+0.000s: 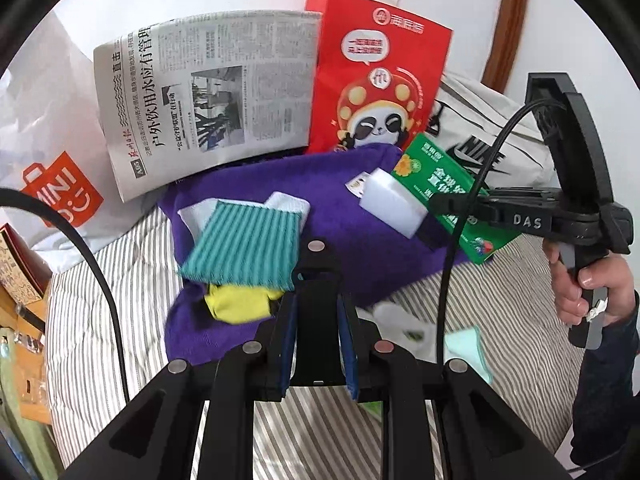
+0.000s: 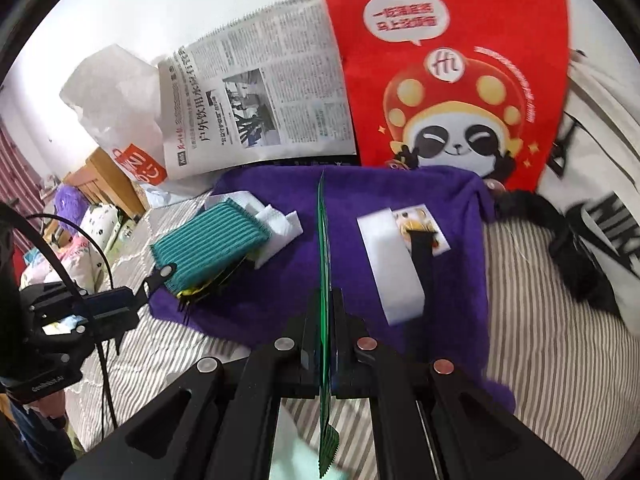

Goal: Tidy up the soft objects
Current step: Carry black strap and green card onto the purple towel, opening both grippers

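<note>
The right gripper [image 2: 325, 344] has its jaws clamped on a flat green foil packet [image 2: 325, 280], held edge-on above the purple fleece cloth [image 2: 280, 280] spread on the striped bed [image 2: 540, 320]. The left gripper [image 1: 318, 320] jaws stand slightly apart, holding nothing, near a teal ribbed cloth [image 1: 244, 248].

L gripper [image 1: 316, 312] tilts down over the bed, blue pads [image 1: 289, 336] close together w/ a narrow gap, nothing visibly between them. R gripper [image 2: 326, 344] also angled down, jaws clamped tight on a thin green packet [image 2: 325, 248] held edge-on. R hand [image 1: 584, 292] wraps the grip handle, thumb forward.
</note>
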